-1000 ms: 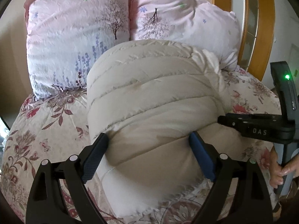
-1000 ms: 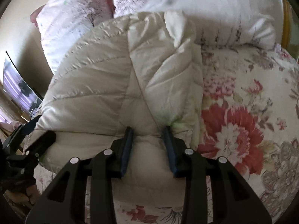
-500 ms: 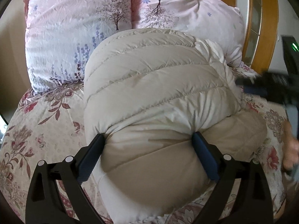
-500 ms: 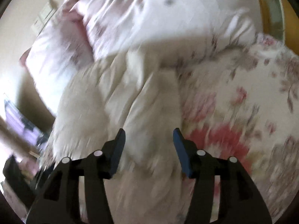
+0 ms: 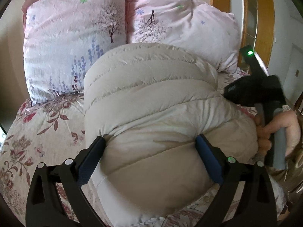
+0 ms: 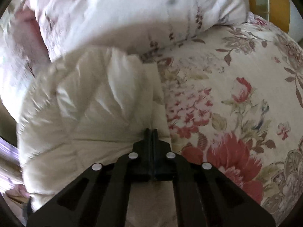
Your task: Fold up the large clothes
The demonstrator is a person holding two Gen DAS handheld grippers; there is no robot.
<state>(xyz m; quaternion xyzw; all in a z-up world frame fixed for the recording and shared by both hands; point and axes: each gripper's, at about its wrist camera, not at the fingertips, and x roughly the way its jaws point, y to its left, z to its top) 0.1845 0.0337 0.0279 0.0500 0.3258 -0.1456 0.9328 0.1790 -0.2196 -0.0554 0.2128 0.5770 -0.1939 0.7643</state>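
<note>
Floral bedspread (image 5: 39, 130) — cream with red and brown blooms — covers the bed, and two pink printed pillows (image 5: 75, 36) lean against the pale wall at its head, a wooden frame (image 5: 244, 15) standing to the right. On the bedspread lies a bundled beige quilted down jacket (image 5: 151, 98), its far end touching the pillows. The left gripper (image 5: 149, 147) has its jaws spread wide around the near bulge of the jacket. The right gripper (image 6: 151, 132) has its jaws pressed together at the jacket's edge — whether fabric is pinched between them, I cannot tell.
</note>
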